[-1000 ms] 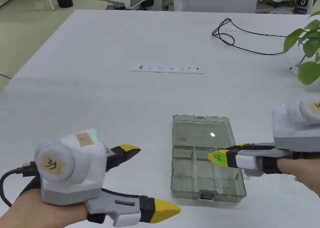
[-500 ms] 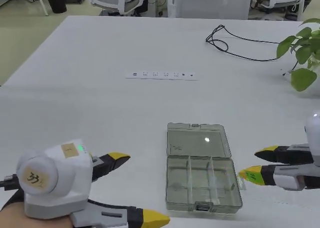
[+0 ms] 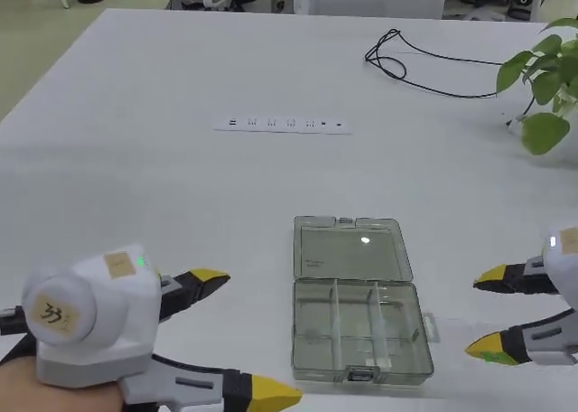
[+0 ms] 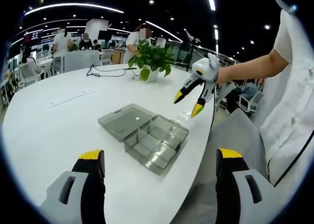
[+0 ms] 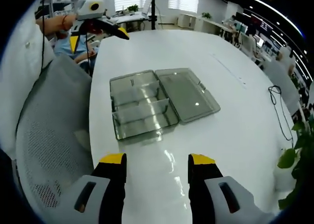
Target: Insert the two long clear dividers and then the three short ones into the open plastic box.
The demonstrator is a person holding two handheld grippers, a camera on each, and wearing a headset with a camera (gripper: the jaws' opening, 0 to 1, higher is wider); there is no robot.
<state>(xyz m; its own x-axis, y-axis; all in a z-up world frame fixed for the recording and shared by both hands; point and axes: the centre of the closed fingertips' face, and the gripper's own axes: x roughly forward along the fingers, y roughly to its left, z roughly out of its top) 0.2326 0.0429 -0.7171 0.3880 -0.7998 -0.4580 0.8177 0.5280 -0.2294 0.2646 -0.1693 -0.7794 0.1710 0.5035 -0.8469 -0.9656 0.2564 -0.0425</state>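
Near the counter's (image 3: pixel 163 186) front edge, head view: plastic box (image 3: pixel 299 340) is lying open between left hand-held gripper (image 3: pixel 246 335) and right hand-held gripper (image 3: pixel 483 311), both spread, empty. Left gripper view: box is sitting close to that edge. Right gripper view: hard insertion pushing is risking sliding it off.

box (image 3: pixel 350 249) centre-front | left gripper (image 3: pixel 255 336) left of it | right gripper (image 3: pixel 479 314) right | power strip (image 3: pixel 284 123) behind

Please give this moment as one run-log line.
left gripper: open, empty | right gripper: open, empty | plastic box: lid open, two long dividers upright inside
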